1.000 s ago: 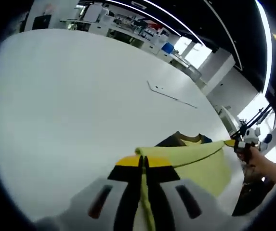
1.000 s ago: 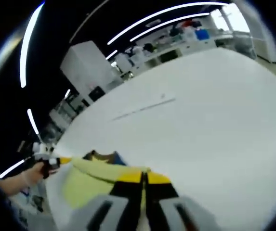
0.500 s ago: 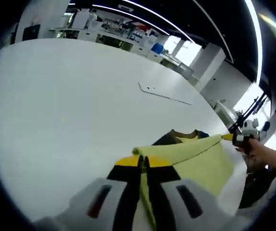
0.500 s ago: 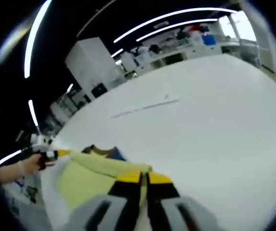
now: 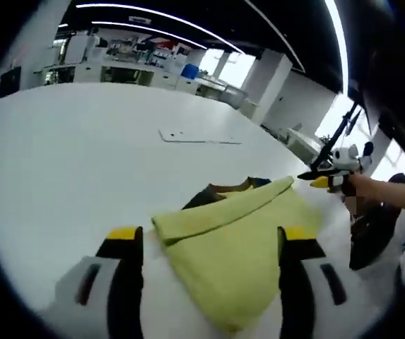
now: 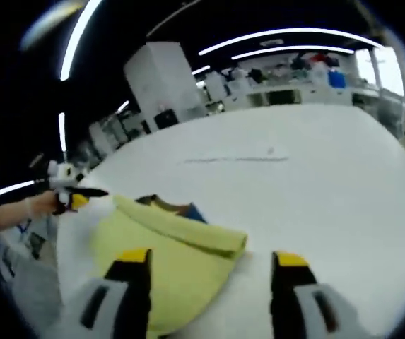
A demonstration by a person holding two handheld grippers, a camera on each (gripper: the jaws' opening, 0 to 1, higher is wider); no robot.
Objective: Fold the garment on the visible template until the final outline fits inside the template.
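Garment (image 5: 237,247) between parted tongs (image 5: 209,247)

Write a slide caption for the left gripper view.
Open left gripper over a folded yellow-green fabric garment on the white table.

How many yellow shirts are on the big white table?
1. The yellow shirt lies folded on the white table, between the open left tongs and, seen from the other side, the open right tongs. More could hide underneath.
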